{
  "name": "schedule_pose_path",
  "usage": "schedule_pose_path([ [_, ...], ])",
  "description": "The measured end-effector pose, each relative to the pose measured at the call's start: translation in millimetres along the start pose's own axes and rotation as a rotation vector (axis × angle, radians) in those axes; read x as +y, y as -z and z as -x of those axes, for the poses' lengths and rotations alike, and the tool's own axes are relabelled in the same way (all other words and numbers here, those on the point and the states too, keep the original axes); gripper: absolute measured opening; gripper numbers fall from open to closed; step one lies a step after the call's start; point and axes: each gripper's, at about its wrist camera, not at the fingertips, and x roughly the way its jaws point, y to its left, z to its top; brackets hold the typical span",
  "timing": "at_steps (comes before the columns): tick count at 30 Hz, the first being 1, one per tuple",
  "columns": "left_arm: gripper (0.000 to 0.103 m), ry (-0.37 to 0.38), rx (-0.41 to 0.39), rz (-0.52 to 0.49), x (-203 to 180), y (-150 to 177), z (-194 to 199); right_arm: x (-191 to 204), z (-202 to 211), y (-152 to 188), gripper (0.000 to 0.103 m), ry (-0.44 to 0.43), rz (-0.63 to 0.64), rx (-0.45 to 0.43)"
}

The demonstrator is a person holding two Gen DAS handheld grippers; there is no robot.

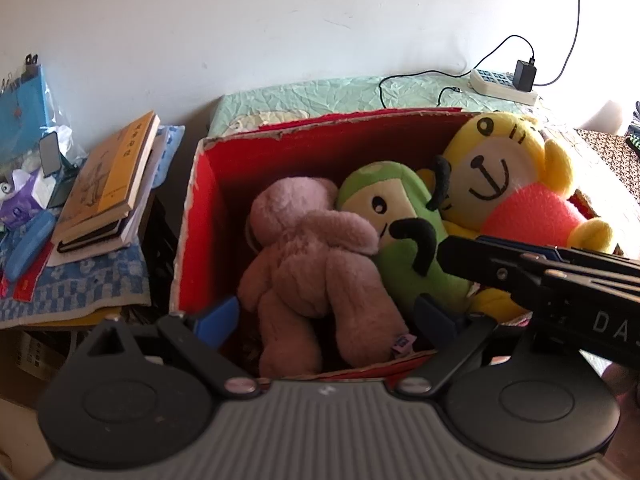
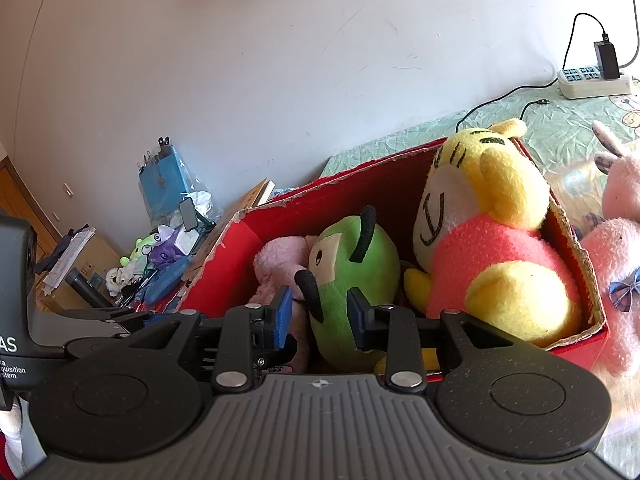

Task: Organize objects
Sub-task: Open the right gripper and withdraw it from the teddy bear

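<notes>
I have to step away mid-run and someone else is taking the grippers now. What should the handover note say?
Left gripper: open, empty, straddling the pink plush in the red box.
Right gripper: open around the green plush, apparently not clamped.
Done: pink, green and yellow plush are all in the box, side by side.
Left: a pink bunny plush lies outside the box on its right. It likely goes in next, though space looks tight.
</notes>
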Motion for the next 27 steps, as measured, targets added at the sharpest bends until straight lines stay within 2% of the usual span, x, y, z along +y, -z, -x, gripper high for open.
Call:
schedule_pose_path([
  [6, 0.095, -0.008, -0.018, -0.012, -0.8, 1.8, 1.1, 1.0, 0.2, 0.4, 0.033, -0.004, 0.006, -0.003],
  [11, 0.095, -0.025, -0.037, -0.02, -3.5, 3.4, 2.3, 2.7, 0.6, 0.6, 0.042, -0.024, 0.01, 0.001],
  [21, 0.095, -0.034, -0.031, 0.015, -2.1, 3.8, 0.6, 3.7, 0.9, 1.6, 0.044, -0.03, 0.002, -0.005],
  [27, 0.095, -0.038, -0.014, 0.01, -3.1, 0.5, 0.9, 4.1, 3.8, -0.1, 0.044, -0.002, -0.008, -0.005],
])
